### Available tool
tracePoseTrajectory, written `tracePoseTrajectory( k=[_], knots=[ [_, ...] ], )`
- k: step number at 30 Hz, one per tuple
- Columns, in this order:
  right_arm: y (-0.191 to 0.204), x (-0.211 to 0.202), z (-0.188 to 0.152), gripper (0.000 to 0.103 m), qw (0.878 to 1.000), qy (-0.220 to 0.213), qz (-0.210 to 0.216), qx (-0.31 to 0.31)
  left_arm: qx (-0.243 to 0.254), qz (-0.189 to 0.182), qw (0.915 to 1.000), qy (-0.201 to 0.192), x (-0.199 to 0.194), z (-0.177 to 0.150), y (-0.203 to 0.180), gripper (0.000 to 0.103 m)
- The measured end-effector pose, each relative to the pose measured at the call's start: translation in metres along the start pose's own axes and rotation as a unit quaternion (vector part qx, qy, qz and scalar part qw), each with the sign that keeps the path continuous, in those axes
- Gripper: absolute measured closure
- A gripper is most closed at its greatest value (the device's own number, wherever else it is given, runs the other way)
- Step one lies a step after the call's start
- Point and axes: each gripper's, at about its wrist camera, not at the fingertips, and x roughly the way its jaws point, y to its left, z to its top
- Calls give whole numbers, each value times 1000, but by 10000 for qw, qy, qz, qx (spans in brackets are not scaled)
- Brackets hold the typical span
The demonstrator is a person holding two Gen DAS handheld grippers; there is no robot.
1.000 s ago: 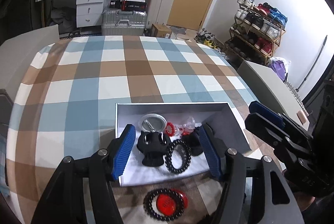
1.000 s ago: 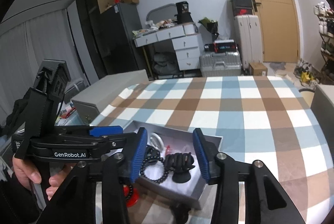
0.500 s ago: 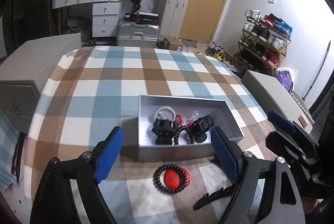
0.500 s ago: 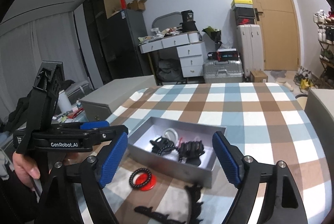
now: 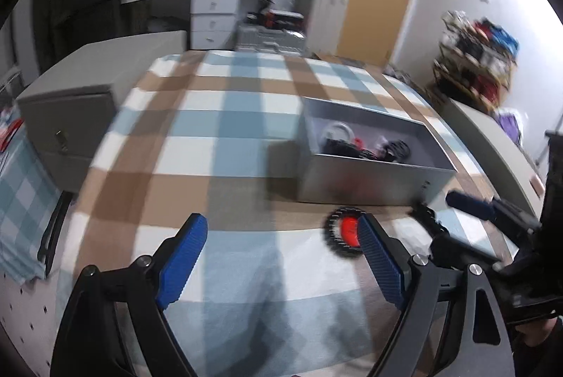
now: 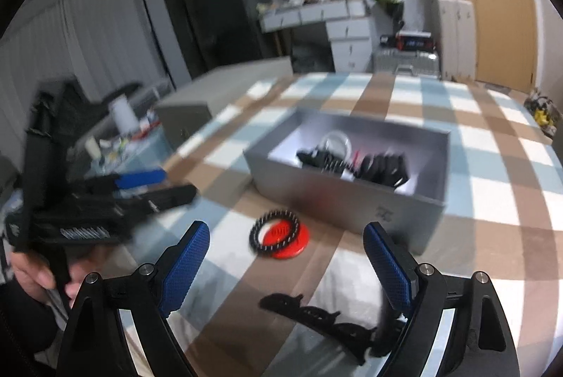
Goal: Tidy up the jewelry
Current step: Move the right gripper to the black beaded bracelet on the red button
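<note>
Both claws wide, holding nothing: left claw [image 5: 281, 257], right claw [image 6: 286, 259].
Black bead bracelet [image 6: 275, 232] on red disc [image 6: 290, 241], on surface just before grey box [image 6: 352, 197].
Probably light, flexible, beads slippery; pinch across band.
Black hair clip [image 6: 316, 313] beside right claw: likely stiff, light; grip mid-body.

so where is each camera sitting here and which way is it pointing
Left wrist: on the left gripper, looking along its open blue fingers over the checked tablecloth toward the grey box; the right gripper shows at the right edge.
Right wrist: on the right gripper, open, facing the same box; the left gripper and hand show at left.
Both share the box, the black coil hair tie on a red disc, and the room.
</note>
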Motion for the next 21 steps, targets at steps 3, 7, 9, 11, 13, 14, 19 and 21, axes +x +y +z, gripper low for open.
tracePoseTrajectory(
  k=[3,7,9,11,13,14,19,21],
  knots=[
    [8,17,1,13,9997,170,111,-159,-389,150,9989,-236,-9,-3,22,19],
    [16,46,4,14,9981,553,121,-248,-666,189,9975,-147,-6,-7,41,14],
    [22,56,4,15,9970,693,62,-341,-672,204,9975,-99,-4,-10,44,14],
    [29,61,3,16,9960,745,0,-488,-640,213,9977,-98,-4,-13,45,14],
    [36,66,2,16,9944,800,-118,-681,-609,214,9979,-94,-4,-15,47,14],
    [38,68,1,17,9935,844,-176,-741,-623,198,9978,-86,-3,-16,48,14],
    [35,72,1,23,9932,903,-322,-666,-691,194,9974,12,0,-19,54,14],
    [33,74,2,25,9931,937,-351,-608,-724,172,9972,46,2,-19,57,14]
  ],
)
